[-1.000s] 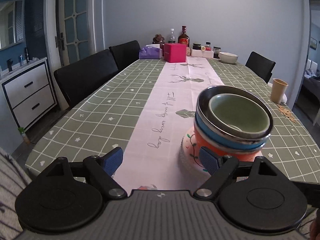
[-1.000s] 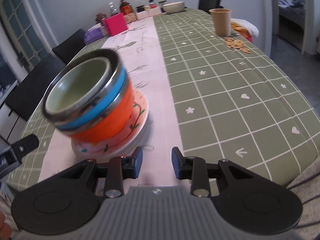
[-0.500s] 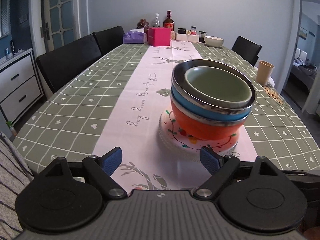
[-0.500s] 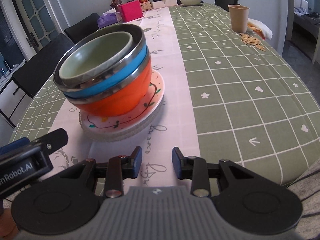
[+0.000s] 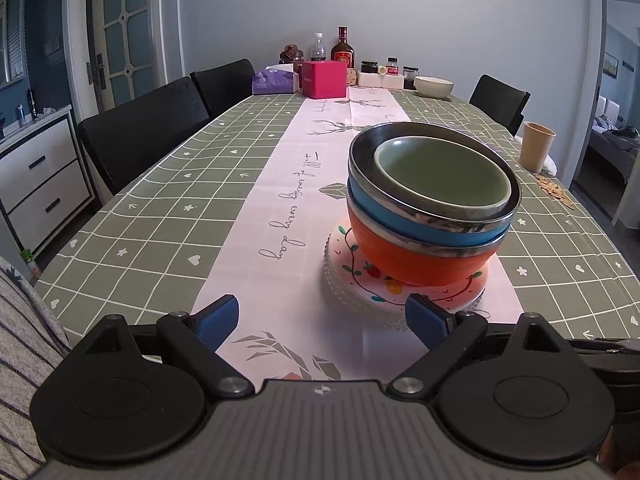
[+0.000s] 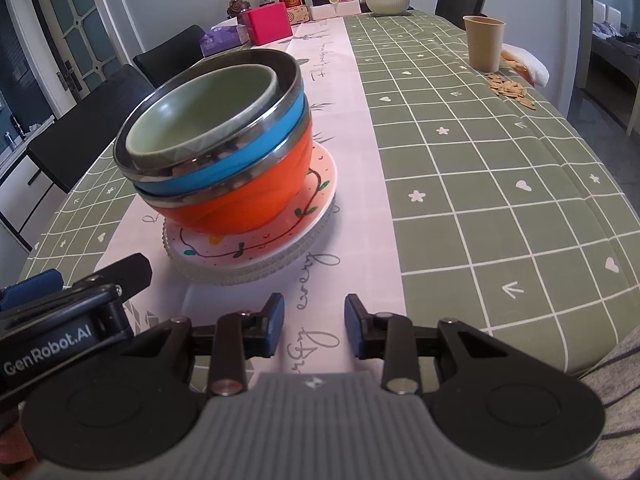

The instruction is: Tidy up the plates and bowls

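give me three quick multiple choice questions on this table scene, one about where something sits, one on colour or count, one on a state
1. Where does the orange bowl sit?
A. on the patterned plate
B. beside the paper cup
C. on a chair

2. What colour is the bowl nested at the very top of the stack?
A. red
B. green
C. white

3. How do both grippers stand?
A. each clamped on a bowl
B. one holding the plate
C. open, holding nothing

Answers:
1 A, its base rests on the plate on the pink runner.
2 B, the green bowl lies inside the blue bowl.
3 C, the left gripper and the right gripper show only tablecloth between their pads.
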Action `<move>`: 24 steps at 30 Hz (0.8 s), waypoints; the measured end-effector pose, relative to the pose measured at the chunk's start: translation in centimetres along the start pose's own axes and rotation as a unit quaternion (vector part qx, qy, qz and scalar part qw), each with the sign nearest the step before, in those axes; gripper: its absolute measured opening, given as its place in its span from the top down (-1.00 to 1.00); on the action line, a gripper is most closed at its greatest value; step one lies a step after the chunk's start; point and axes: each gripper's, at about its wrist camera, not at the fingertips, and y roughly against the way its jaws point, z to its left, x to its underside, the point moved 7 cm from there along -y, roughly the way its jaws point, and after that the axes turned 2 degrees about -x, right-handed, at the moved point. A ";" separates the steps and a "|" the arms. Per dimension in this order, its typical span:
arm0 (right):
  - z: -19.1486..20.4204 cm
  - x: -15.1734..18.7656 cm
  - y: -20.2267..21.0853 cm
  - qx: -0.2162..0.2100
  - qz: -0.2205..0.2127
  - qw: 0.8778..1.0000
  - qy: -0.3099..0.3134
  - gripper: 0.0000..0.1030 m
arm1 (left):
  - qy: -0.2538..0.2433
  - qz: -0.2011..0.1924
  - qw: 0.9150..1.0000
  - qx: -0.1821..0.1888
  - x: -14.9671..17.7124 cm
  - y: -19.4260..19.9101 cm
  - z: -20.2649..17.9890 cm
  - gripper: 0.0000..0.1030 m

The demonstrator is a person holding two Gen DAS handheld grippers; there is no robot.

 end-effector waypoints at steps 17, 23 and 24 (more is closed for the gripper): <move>0.4 0.2 -0.6 -0.007 0.010 1.000 0.007 0.34 | -0.003 0.005 1.000 0.002 0.0 -0.2 -0.1 -1.00; 0.5 0.3 -0.7 -0.006 0.012 1.000 0.009 0.34 | -0.002 0.008 1.000 0.000 0.0 -0.4 0.0 -1.00; 0.5 0.3 -0.6 -0.006 0.012 1.000 0.009 0.34 | -0.002 0.009 1.000 0.000 0.0 -0.4 0.0 -1.00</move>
